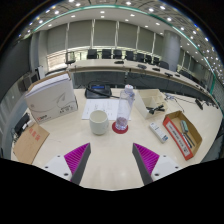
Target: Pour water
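Your gripper (112, 160) hangs above the pale table (110, 165) with its fingers spread wide and nothing between them; the purple pads (76, 155) face each other across bare tabletop.

Starting at your nine o'clock, a brown cardboard piece (30, 141) lies near the table edge. At about ten o'clock a white box (52, 97) stands further back. At eleven o'clock, just ahead of the fingers, sits a white cup (98, 122), upright. Right beside it at twelve o'clock stands a clear water bottle (124, 108) with a white cap, on a red coaster (121, 128). Behind them lies a black bag (99, 90). At two o'clock an open orange box (182, 135) lies flat, with a small grey device (158, 131) just beside it. Beyond the table, rows of desks and black chairs (115, 54) stretch back.
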Demonstrator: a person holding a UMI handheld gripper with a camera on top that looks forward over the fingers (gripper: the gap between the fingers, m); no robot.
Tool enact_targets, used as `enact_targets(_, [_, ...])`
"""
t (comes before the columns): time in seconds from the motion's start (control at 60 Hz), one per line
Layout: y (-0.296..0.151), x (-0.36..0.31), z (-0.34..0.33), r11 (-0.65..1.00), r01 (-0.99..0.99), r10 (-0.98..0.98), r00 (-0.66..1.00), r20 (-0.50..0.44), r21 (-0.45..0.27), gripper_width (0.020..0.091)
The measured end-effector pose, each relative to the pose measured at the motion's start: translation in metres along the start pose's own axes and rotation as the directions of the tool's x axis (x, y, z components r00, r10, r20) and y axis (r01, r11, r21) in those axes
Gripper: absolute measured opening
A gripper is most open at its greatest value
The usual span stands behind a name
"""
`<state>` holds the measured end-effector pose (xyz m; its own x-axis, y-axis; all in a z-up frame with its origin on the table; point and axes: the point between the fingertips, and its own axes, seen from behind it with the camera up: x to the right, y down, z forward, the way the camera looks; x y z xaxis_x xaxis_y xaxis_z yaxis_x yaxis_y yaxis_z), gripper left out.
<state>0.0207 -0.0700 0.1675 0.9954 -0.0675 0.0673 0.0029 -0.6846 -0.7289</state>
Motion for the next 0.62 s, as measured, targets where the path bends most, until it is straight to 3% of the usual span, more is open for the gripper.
enact_targets(0.233, [-0.008,-0.035,-0.037,0.999,0.014,-0.015,1.000,0.019,0.037,0.0858])
enact_targets(0.617, [-0.011,-0.029,-0.048,0.998,0.026,-0.025,1.000,-0.005,0.053,0.0859])
